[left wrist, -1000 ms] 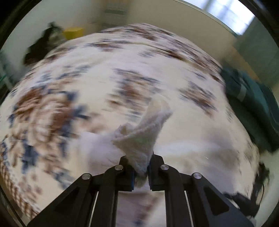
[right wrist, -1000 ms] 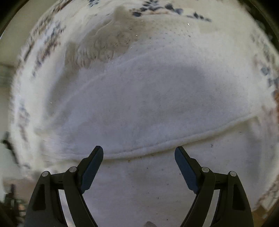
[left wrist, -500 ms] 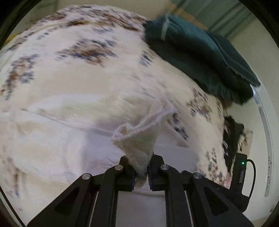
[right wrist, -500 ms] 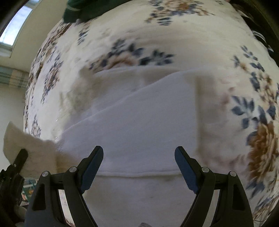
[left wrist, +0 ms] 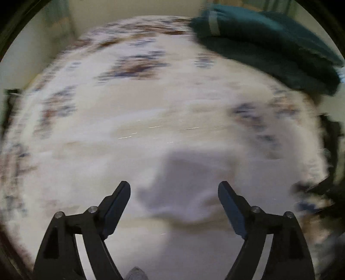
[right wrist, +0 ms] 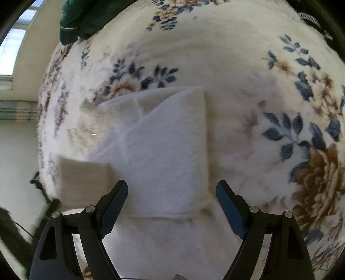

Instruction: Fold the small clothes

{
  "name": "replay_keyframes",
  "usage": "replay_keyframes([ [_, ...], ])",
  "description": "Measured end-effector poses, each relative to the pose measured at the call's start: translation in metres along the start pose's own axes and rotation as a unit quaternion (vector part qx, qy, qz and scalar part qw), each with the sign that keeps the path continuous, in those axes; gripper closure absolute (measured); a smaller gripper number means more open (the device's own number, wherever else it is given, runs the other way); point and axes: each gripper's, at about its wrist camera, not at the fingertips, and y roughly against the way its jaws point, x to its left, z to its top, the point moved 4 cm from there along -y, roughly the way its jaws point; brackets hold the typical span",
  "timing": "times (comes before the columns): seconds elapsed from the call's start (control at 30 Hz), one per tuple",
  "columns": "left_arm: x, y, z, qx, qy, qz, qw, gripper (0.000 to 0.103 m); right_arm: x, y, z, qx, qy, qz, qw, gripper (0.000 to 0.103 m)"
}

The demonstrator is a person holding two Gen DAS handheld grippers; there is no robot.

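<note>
Although the left wrist view is badly smeared, we can read our left gripper (left wrist: 174,189) clearly enough: its jaws are spread wide and nothing sits between the blue pads. Under it we make out a pale cloth shape (left wrist: 183,193) lying on the floral blanket (left wrist: 133,90), but its edges dissolve into the blur and we cannot say where it ends. A dark green bundle (left wrist: 269,47) sits at the far right edge of the blanket; its far side is cut off by the lens rim. Dark objects at the right margin are too streaked to name.

From the right wrist we see far more. Our right gripper (right wrist: 172,189) hangs over the white garment (right wrist: 168,150), jaws spread apart and holding nothing. The garment lies flat on the floral blanket (right wrist: 237,53), with one layer folded diagonally over another, and a straight edge running down its right side. Its near hem runs across just ahead of the fingertips. A paler flap (right wrist: 84,181) sticks out to the left, soft with blur; we cannot tell whether it lies flat or is lifted. The green bundle (right wrist: 79,19) shows at the top left, mostly cropped. At the lower left, dark streaks cross the view, too blurred to identify.
</note>
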Motion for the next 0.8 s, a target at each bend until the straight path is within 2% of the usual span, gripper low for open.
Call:
replay_keyframes([
  [0.1,0.054,-0.011,-0.032,0.022,0.016,0.066,0.9975,0.019,0.021,-0.002,0.002,0.012,0.006,0.038,0.999,0.017],
  [0.17,0.086,-0.029,-0.059,0.059,0.038,0.096,0.9929,0.019,0.040,-0.011,0.003,0.026,0.017,0.059,0.998,0.017],
  [0.23,0.111,-0.045,-0.079,0.096,0.061,0.123,0.9859,0.019,0.059,-0.025,0.004,0.038,0.034,0.061,0.997,0.017],
  [0.37,0.138,-0.055,-0.098,0.114,0.102,0.140,0.9782,0.019,0.084,-0.069,0.009,0.062,0.038,0.029,0.997,0.017],
  [0.43,0.143,-0.055,-0.097,0.111,0.115,0.140,0.9772,0.019,0.093,-0.086,0.009,0.072,0.023,0.034,0.997,0.017],
  [0.5,0.150,-0.050,-0.093,0.103,0.125,0.144,0.9763,0.019,0.108,-0.090,0.009,0.064,0.026,0.034,0.997,0.017],
  [0.6,0.153,-0.045,-0.081,0.091,0.127,0.150,0.9762,0.019,0.135,-0.080,0.004,0.029,0.068,0.000,0.997,0.017],
  [0.63,0.154,-0.044,-0.077,0.087,0.128,0.150,0.9764,0.019,0.142,-0.076,0.002,0.022,0.082,-0.020,0.996,0.017],
  [0.67,0.155,-0.044,-0.074,0.085,0.128,0.150,0.9767,0.019,0.150,-0.075,-0.001,0.016,0.094,-0.062,0.994,0.017],
  [0.73,0.156,-0.045,-0.068,0.082,0.128,0.148,0.9773,0.019,0.157,-0.082,-0.003,0.023,0.105,-0.101,0.989,0.018],
  [0.77,0.155,-0.046,-0.066,0.082,0.127,0.145,0.9779,0.019,0.159,-0.091,-0.004,0.037,0.109,-0.124,0.986,0.027],
  [0.8,0.155,-0.046,-0.064,0.084,0.125,0.141,0.9784,0.019,0.158,-0.100,-0.005,0.051,0.105,-0.135,0.984,0.040],
])
